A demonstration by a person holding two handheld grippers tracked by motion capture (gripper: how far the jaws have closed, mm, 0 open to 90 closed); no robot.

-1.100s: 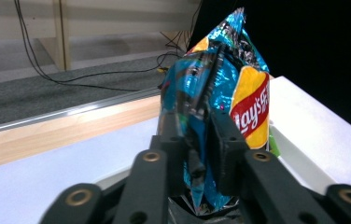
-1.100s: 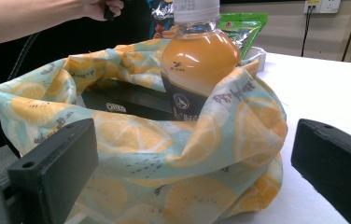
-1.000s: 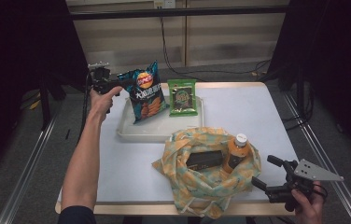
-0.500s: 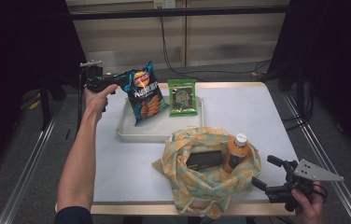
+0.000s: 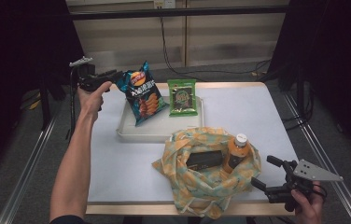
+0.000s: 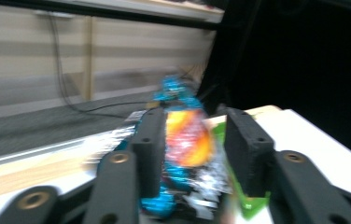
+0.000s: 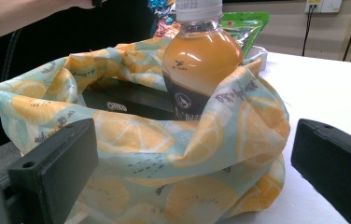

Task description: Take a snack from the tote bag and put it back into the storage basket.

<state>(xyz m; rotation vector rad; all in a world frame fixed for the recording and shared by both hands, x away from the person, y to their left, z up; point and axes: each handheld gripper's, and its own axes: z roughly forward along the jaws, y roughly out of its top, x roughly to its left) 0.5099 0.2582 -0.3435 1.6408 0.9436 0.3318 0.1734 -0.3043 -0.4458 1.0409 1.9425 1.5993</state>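
We hold the chips (image 5: 142, 92) by their upper corner in the left gripper (image 5: 117, 74), its jaws just closing in around the crinkly pack, at ten o'clock over the tray (image 5: 131, 133). We should lift gently and swing toward the bag (image 5: 197, 182) at five o'clock, where the right gripper (image 5: 263, 173) waits spread. White table (image 5: 257, 112), dark surroundings.

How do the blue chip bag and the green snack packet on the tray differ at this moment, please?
The blue chip bag is larger and stands tilted, its upper corner between the left tongs; the green snack packet is smaller and lies flat, touched by no tongs. The chip bag sits at the left of the white tray, the green packet to its right. Both are sealed snack packs on the same tray.
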